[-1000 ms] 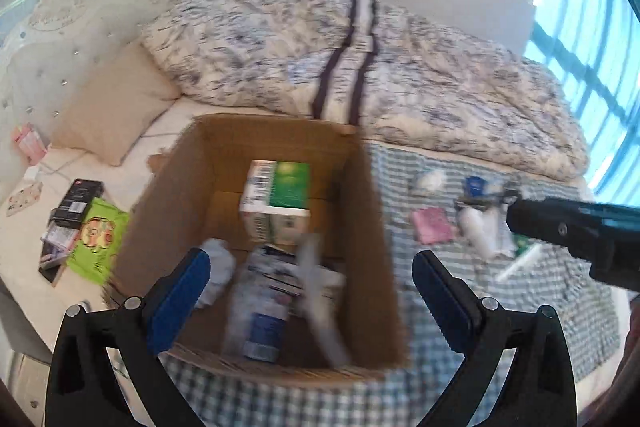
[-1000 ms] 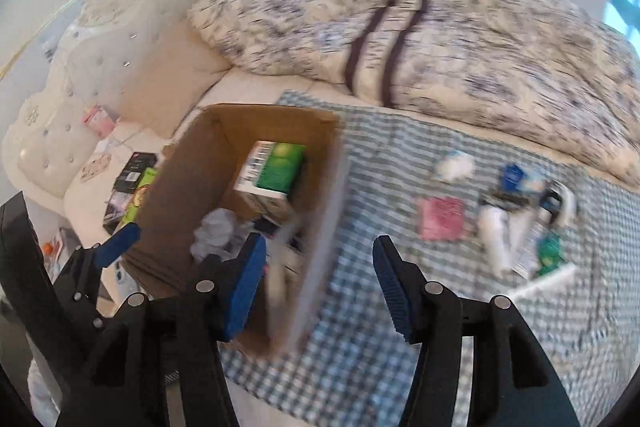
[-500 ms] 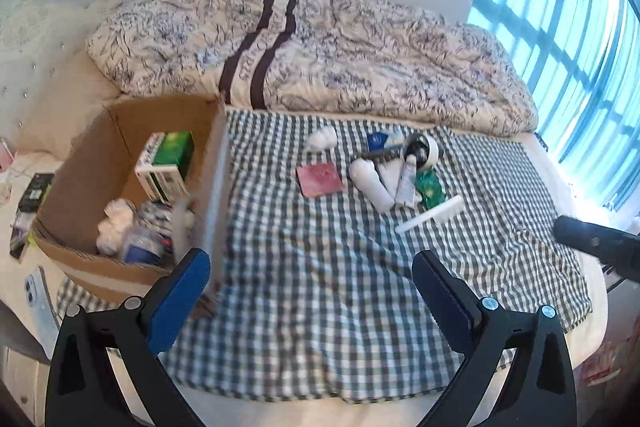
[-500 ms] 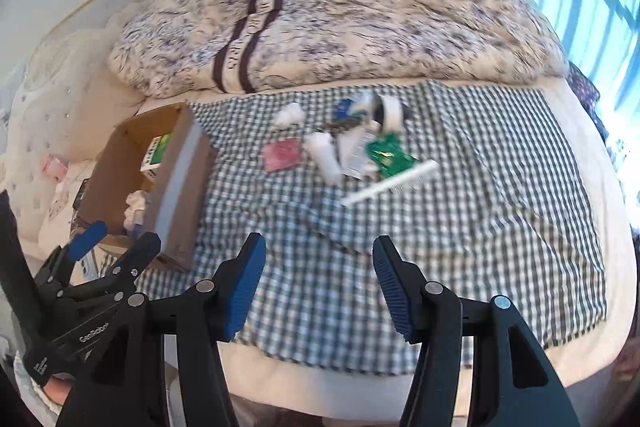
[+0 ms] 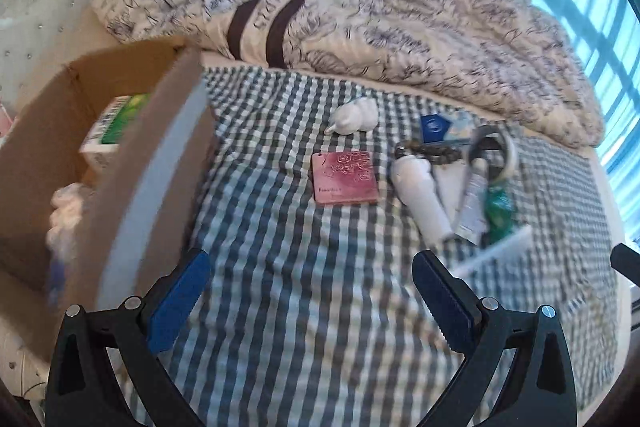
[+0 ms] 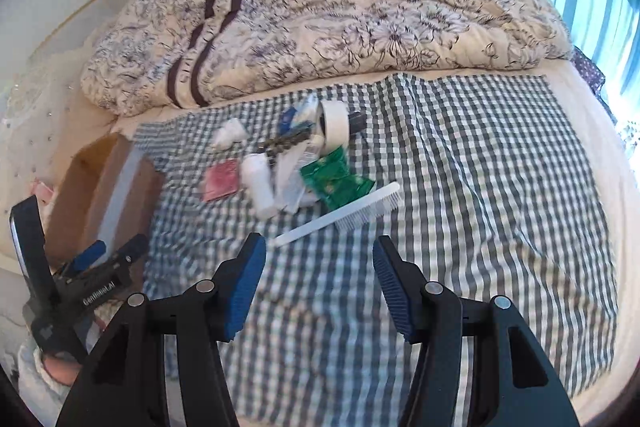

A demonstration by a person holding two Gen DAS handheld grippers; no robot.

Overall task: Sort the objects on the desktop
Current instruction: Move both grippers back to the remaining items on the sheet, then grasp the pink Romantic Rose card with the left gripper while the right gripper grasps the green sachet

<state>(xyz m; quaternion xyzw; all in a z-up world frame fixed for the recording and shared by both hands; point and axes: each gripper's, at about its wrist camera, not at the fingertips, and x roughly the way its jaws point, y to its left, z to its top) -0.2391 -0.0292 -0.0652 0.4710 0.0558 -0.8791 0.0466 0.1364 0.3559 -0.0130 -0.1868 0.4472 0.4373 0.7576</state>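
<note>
R gripper (image 6: 319, 285) half-open, empty; white comb (image 6: 340, 213) lies just ahead on checked cloth (image 6: 480, 187), long axis diagonal. L gripper (image 5: 311, 297) wide, empty, nearer the cardboard box (image 5: 132, 163). R likely picks.

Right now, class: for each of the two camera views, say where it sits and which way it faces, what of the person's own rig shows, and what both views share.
Left wrist: on the left gripper, looking down its open blue jaws at the checked cloth, cardboard box on the left; the right gripper's tip shows at the right edge.
Right wrist: on the right gripper, facing down at the cloth; jaws open, left gripper and hand at lower left.
Shared: pink card, white bottle, comb, box, floral duvet.
</note>
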